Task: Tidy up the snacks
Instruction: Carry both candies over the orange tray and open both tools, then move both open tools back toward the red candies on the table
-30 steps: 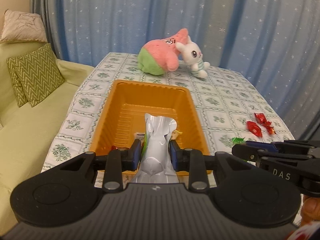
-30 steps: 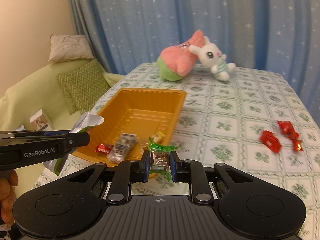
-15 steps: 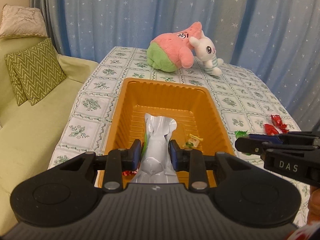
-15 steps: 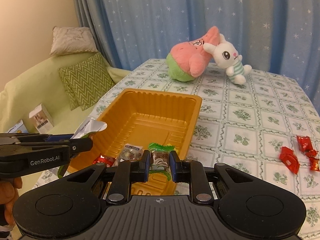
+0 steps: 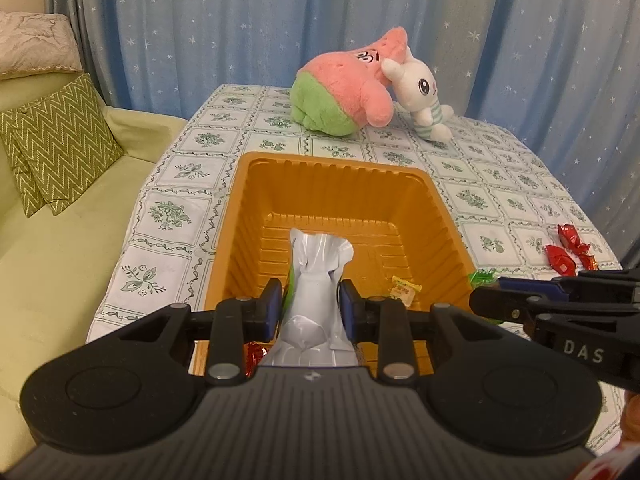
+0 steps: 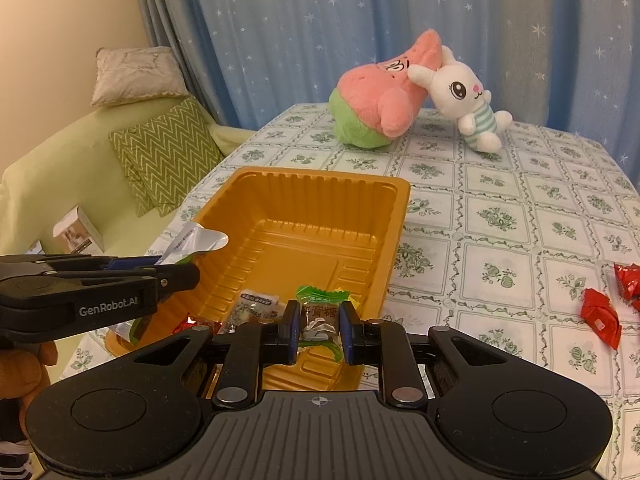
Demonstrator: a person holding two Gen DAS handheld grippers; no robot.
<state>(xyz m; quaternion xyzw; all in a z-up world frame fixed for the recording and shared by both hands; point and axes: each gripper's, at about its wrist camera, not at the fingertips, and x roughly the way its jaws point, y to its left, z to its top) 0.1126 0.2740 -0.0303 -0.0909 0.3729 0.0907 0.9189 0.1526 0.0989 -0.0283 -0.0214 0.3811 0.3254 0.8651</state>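
With the left gripper (image 5: 307, 307) clamping a silver packet (image 5: 316, 280) and the right gripper (image 6: 319, 326) pinching a green-wrapped candy (image 6: 320, 312), lower both well inside the orange tray (image 6: 394, 216) before easing the fingers apart.

You're in a small room w/ warm, yellowish light. Behind everything hangs a big blue curtain (image 5: 248, 32) – it's got tiny white stars all over. The wall (image 6: 68, 20) in the corner is cream. On your left sits a soft green sofa (image 5: 60, 248) w/ two zigzag green pillows (image 5: 56, 144) & a pale cushion (image 6: 134, 74) up on its back. The table (image 6: 500, 208) has a white cloth w/ green flower squares – it stands right next to the sofa.
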